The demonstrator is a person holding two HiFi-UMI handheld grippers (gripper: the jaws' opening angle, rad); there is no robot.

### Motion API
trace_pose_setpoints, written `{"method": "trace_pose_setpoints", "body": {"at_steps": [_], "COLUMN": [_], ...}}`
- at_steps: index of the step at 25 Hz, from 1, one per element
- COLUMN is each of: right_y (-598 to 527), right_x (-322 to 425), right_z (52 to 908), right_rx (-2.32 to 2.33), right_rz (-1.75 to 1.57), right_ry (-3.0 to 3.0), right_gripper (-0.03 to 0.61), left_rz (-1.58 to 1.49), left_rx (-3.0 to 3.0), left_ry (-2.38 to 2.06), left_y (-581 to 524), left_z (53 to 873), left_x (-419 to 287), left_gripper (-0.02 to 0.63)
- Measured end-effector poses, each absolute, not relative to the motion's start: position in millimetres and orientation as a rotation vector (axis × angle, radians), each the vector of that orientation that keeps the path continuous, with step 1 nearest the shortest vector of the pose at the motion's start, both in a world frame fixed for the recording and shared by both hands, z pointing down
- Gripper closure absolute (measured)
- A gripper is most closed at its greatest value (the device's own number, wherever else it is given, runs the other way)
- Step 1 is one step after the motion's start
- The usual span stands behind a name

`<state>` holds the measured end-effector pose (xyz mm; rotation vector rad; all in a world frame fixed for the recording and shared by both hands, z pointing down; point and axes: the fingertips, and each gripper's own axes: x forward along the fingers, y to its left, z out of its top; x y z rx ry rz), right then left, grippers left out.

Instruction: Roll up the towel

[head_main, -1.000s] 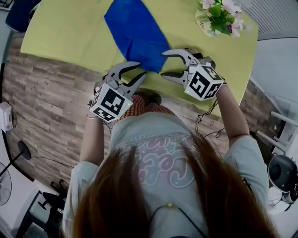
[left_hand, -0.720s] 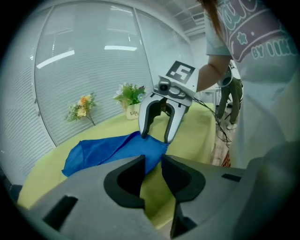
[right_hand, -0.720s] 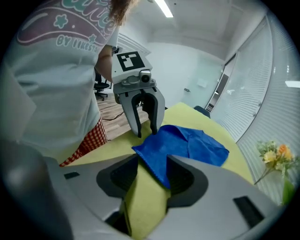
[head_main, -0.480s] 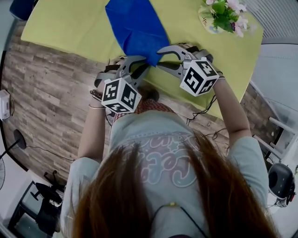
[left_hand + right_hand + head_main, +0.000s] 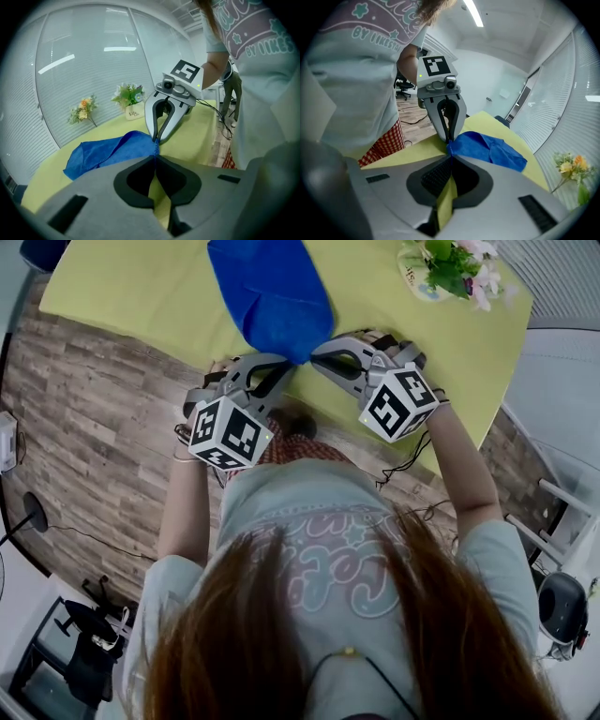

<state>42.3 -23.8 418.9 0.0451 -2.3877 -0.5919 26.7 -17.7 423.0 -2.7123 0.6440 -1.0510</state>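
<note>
Looking along the right gripper: just closed, jaw tips pinching the near edge of the blue towel. Directly opposite, the left gripper, jaws together on that same edge, just beside. Underneath, a yellow table; far right, flowers.

floor: wood planks | table: yellow-green | windows: blinds | ceiling: strip light

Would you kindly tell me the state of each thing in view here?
towel: unrolled, lying on the table, near end pinched.
left gripper: fingers just closed, shut on the towel's near end.
right gripper: fingers just closed, shut on the same end.
flower pot: upright.
</note>
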Motion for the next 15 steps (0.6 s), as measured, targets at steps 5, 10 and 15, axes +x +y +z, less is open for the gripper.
{"method": "trace_pose_setpoints", "body": {"at_steps": [5, 10, 15], "right_y": [3, 30, 27], "right_x": [42, 43, 40], "right_z": [412, 411, 405], "right_rx": [0.018, -0.030, 0.019], "right_rz": [-0.581, -0.551, -0.516], "right_ry": [-2.423, -2.442, -2.480], "right_gripper": [0.568, 0.568, 0.568], "left_rz": [-1.042, -1.036, -1.005], "left_rx": [-2.725, -2.752, -2.740], "left_ry": [0.631, 0.618, 0.667], "left_y": [8, 33, 29], "left_z": [419, 417, 410], "left_x": [26, 26, 21], "left_gripper": [0.595, 0.595, 0.595]}}
